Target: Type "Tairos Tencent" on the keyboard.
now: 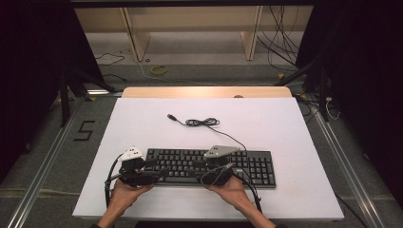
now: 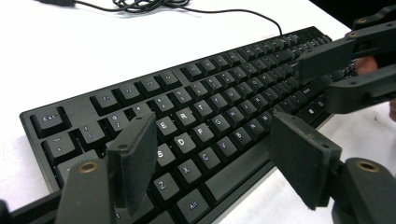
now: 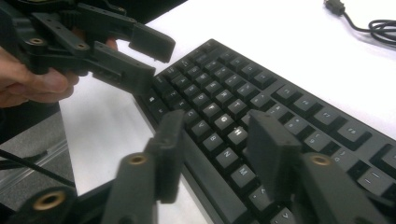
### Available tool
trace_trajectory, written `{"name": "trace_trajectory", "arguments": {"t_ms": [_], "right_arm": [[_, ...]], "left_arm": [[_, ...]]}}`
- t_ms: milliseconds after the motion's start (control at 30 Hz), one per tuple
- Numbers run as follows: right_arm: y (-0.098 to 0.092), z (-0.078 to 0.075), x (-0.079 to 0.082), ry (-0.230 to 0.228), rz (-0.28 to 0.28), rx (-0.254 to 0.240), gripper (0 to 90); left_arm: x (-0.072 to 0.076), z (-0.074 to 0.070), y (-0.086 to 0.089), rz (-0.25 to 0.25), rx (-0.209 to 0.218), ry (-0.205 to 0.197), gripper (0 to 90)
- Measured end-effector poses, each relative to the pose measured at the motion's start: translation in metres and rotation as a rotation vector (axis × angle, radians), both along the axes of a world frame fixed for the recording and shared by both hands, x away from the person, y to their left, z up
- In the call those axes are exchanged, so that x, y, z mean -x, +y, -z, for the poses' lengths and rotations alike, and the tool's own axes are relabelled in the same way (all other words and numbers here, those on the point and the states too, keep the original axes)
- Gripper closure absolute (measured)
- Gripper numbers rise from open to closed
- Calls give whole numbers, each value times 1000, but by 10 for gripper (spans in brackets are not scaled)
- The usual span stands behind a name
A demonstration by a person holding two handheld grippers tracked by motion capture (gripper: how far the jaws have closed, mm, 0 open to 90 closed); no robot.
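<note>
Near the table's (image 1: 142, 128) front edge, a person's hands are holding two grippers over a black keyboard (image 1: 247, 164). The left gripper (image 1: 159, 172) is hovering with jaws spread wide above the left keys; the right gripper (image 1: 194, 171) is hanging with jaws parted, gripping nothing. The keyboard's cable (image 1: 204, 122) is lying coiled toward the far edge.

black full-size keyboard (image 2: 196, 126): right end cut off in left gripper view, number pad blurred. its thin black cable (image 3: 369, 23) runs off right gripper view's edge. key legends in high view too small to read.
</note>
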State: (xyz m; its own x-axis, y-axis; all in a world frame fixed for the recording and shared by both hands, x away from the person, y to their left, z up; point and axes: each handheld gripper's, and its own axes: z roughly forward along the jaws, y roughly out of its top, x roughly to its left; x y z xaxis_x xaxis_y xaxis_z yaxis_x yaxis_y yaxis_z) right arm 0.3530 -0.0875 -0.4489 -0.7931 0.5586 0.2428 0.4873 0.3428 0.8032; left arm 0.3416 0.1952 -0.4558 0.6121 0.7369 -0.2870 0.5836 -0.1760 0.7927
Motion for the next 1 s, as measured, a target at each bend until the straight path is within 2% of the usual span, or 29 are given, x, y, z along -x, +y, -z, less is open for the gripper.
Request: {"name": "trace_trajectory", "arguments": {"t_ms": [200,367,567,1000], "right_arm": [[7,5,-4,24,-1,23,706],[12,11,-7,29,4,62,808],[18,19,-11,35,4,103,893],[28,30,-16,48,1,155,900]], "left_arm": [[6,0,2,1,17,-11,319],[9,0,4,-1,25,-19,317],[12,0,5,2,28,-26,313],[15,1,5,4,34,-32,309]]}}
